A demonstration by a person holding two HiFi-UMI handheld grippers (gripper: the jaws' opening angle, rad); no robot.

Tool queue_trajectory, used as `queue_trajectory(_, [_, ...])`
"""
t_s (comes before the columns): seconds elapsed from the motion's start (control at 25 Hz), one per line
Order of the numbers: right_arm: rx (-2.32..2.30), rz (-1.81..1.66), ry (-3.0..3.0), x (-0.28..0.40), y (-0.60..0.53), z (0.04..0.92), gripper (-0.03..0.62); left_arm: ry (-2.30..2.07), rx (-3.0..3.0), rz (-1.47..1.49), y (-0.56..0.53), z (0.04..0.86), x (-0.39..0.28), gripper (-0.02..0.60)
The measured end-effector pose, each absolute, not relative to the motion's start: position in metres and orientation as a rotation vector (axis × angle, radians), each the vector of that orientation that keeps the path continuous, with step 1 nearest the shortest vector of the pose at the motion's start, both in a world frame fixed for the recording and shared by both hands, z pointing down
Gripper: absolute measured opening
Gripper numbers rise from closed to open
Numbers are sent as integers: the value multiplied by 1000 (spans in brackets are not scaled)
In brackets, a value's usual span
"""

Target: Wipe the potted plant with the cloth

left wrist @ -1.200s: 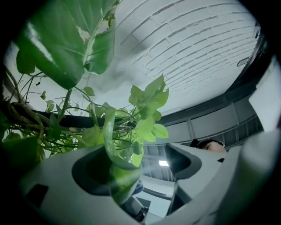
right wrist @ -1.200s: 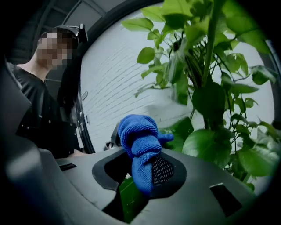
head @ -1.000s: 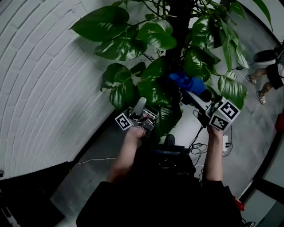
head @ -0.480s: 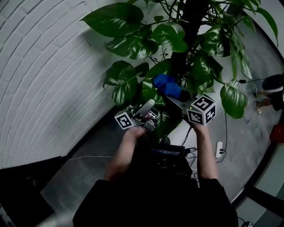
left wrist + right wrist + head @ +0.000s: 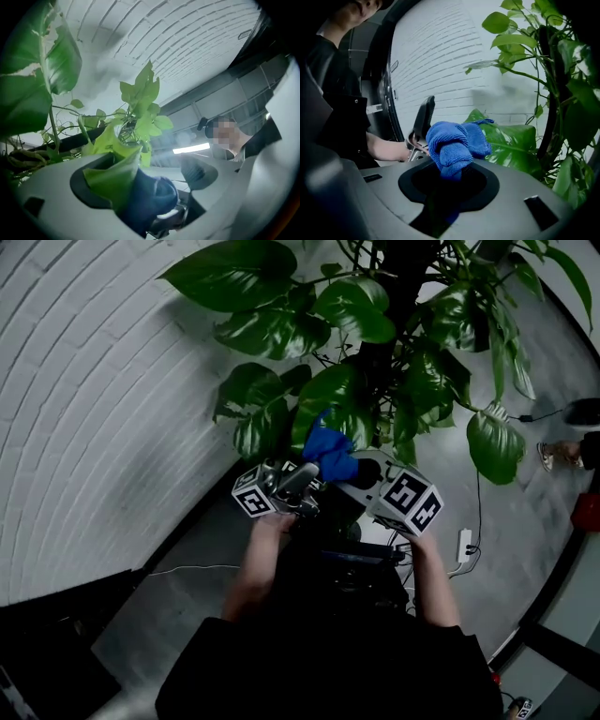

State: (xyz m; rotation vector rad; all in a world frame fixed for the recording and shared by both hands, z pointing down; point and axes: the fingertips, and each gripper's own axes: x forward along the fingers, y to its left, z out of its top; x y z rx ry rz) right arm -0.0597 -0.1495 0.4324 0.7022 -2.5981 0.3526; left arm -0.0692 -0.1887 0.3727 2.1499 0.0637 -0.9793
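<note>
Working the cloth into the potted plant, low down, with both tools in close.

Pinching the bunched blue cloth hard in the right gripper, jaws clamped on its lower end, right up by a broad low leaf near the dark central stem and close to the white brick wall. Coming at the same spot from below with the left gripper, tilted upward and just beside the right gripper. Just been opening the left jaws, now spread wide, with the leaf draped over one jaw and the cloth bulging in between, neither one squeezed. Looking from the head view, only possible to place the left gripper just under that blue bundle.
</note>
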Motion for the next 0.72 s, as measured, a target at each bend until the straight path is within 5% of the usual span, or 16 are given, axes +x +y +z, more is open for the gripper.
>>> queue_trajectory(0.48, [1082, 423, -2801, 5, -183, 352, 121, 28, 1923, -1175, -212, 385, -106, 442])
queue_trajectory(0.72, [1023, 290, -2705, -34, -204, 358, 121, 82, 2014, -1108, -201, 366, -90, 442])
